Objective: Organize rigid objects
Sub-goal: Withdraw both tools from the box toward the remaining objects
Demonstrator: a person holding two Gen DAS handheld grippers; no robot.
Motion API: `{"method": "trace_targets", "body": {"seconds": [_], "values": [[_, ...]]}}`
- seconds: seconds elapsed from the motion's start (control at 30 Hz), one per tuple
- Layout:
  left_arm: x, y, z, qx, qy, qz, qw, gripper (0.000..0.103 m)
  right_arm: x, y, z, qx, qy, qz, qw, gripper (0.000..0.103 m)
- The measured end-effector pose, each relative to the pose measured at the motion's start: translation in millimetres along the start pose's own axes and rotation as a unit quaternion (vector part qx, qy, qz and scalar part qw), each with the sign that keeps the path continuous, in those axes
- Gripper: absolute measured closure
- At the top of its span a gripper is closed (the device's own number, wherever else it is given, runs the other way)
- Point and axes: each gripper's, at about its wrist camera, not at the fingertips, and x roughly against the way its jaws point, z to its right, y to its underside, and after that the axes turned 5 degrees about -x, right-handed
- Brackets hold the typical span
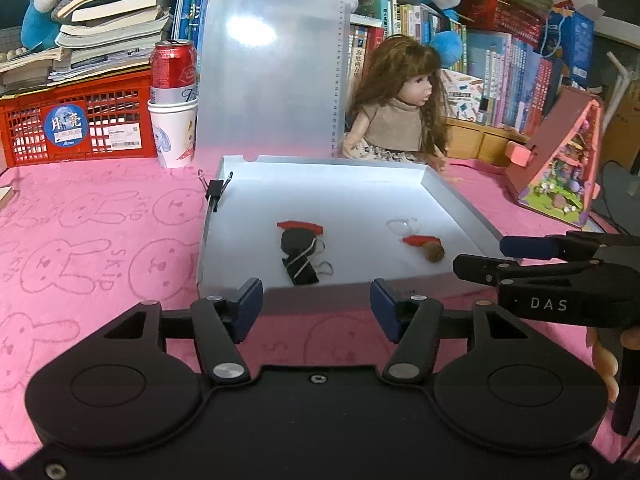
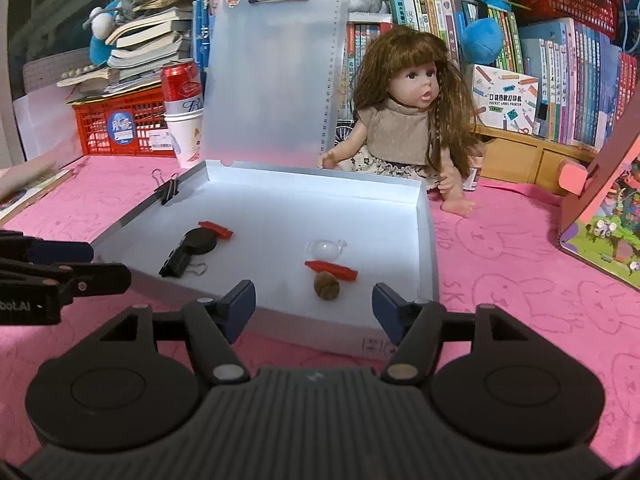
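Left wrist view looks over a pink cloth [image 1: 100, 248] printed with rabbit outlines, which covers the table ahead of both grippers. Beyond it rise a red crate [image 1: 76, 124] under stacked books, a red can [image 1: 173, 72] sitting in a paper cup, a long-haired doll [image 1: 400, 108] and shelves of books with plush toys on top.

Just ahead of the left gripper [image 1: 316, 308] lies a shallow white box [image 1: 456, 200], its translucent lid [image 1: 272, 72] standing upright at the far edge. The left gripper's jaws stand partly apart with nothing between them, hovering before the box's near wall. The right gripper [image 2: 314, 306] is likewise spread wide and empty, at the near wall further right.

Inside the box, ahead of the left gripper, lie a black whistle [image 1: 296, 242], a black binder clip [image 1: 302, 272] and a red piece [image 1: 300, 226]. Ahead of the right gripper lie a walnut [image 2: 327, 285], another red piece [image 2: 332, 269] and a clear plastic piece [image 2: 326, 249]. A second binder clip [image 2: 170, 190] grips the box's left wall.
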Motion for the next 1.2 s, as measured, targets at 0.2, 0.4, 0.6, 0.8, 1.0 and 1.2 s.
{"method": "trace_targets", "body": {"seconds": [0.2,0.4,0.6,0.8,1.0,1.2], "values": [[19,15,-3,0.001,0.005,-0.001,1.0,0.04,19,16,-3,0.023,0.002,0.002,1.0,0.025],[32,32,-5,-0.003,0.001,-0.005,1.0,0.038,36,33,-3,0.036,0.005,0.004,0.999,0.025],[43,50,-7,-0.009,-0.003,-0.009,0.9999,0.037,50,48,2,0.032,0.008,0.002,0.999,0.025],[46,69,-9,-0.009,-0.01,-0.018,0.9998,0.036,62,64,5,0.041,0.012,0.004,0.999,0.025],[49,83,-12,0.003,-0.016,-0.021,0.9997,0.036,73,77,12,0.034,0.003,0.009,0.999,0.024],[52,92,-4,-0.018,-0.031,-0.011,0.9993,0.036,81,84,18,0.032,-0.003,0.018,0.999,0.021]]}}
